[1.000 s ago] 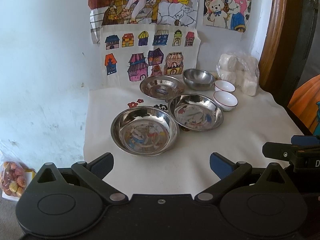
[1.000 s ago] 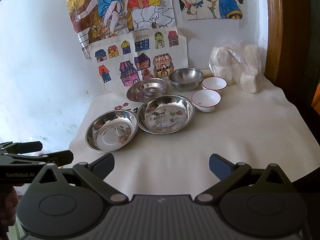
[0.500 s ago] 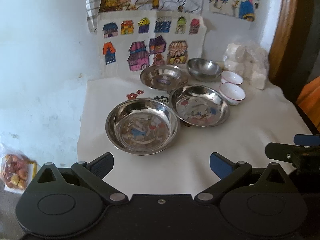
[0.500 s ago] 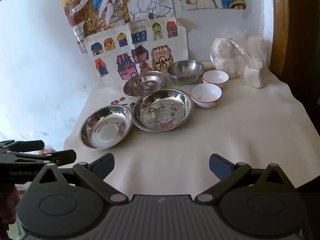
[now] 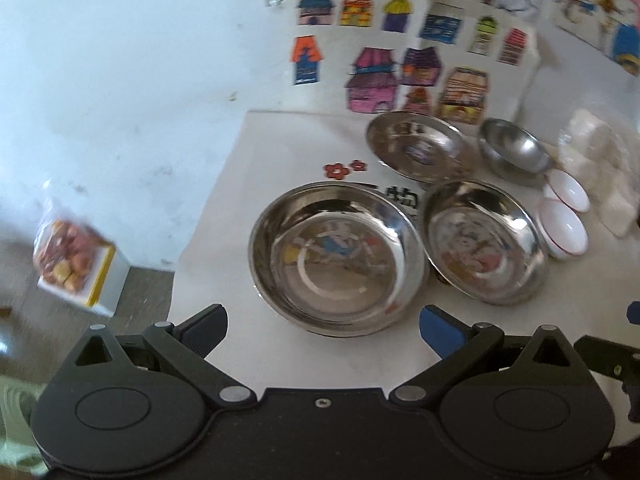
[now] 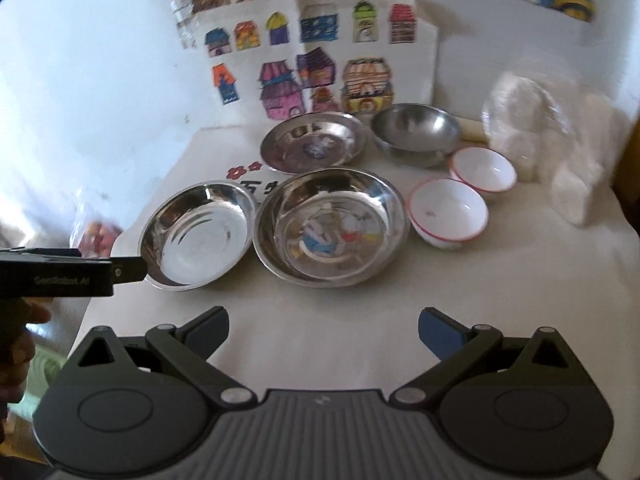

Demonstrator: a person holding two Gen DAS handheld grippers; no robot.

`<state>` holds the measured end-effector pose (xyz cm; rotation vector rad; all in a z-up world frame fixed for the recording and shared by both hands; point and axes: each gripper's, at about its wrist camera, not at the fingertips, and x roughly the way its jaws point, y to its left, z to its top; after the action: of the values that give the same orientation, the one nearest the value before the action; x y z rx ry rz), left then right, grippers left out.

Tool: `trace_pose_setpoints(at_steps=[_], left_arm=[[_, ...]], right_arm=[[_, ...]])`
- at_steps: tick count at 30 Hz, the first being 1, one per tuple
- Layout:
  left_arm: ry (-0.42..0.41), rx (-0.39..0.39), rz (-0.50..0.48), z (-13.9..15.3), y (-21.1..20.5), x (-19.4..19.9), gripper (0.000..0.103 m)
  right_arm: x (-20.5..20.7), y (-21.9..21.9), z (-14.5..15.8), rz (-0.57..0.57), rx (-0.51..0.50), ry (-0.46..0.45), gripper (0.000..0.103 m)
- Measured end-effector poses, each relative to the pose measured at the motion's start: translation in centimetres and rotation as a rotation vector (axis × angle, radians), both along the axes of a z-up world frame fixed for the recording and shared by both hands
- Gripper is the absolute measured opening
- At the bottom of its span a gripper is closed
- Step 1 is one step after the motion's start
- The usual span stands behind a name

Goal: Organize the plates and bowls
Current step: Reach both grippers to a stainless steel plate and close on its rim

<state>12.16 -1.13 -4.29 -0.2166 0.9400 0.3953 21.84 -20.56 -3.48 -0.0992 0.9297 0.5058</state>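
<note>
Table, white covering, set against a wall hung with coloured drawings.

1. Left steel plate, nearest the table's left edge. Directly ahead of the left gripper, between the lines of its two fingers; its near rim lies just beyond the fingertips, not touched in this view. In the right wrist view the tip of the left gripper overlaps this plate's near-left rim; contact cannot be told.
2. Middle steel plate, just beside item 1 on its right, rims close or touching. Ahead of the right gripper, apart from it across bare covering.
3. Rear steel plate, toward the back edge, behind items 1 and 2.
4. Steel bowl, deeper, right of item 3 near the back edge.
5. Two white bowls with red rims, near one and far one, just beside each other, right of item 2.
6. Clear bag of white contents, back right corner.

Left gripper: fingers spread wide, holding nothing. Right gripper: fingers spread wide, holding nothing.
</note>
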Motion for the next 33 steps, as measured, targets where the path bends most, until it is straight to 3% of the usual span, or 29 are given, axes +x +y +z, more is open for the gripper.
trace_pose_setpoints(at_steps=[7,16,26,33], left_arm=[[0.045,0.028,0.095,0.0,0.7,0.8,0.102],[0.107,0.041,0.081,-1.1,4.4,3.2,0.102],[0.161,0.062,-0.079,-3.0,9.6,8.4,0.102],[0.198,0.046,-0.245,-4.9,12.0,11.9,0.101]], right_arm=[[2.7,1.4,0.3,0.102,0.003,0.022,0.103],[4.9,4.4,-0.2,0.148,0.021,0.057,0.103],[6.3,8.0,-2.6,0.098,0.048,0.176,0.103],[6.8,9.7,-4.9,0.04,0.13,0.32,0.103]])
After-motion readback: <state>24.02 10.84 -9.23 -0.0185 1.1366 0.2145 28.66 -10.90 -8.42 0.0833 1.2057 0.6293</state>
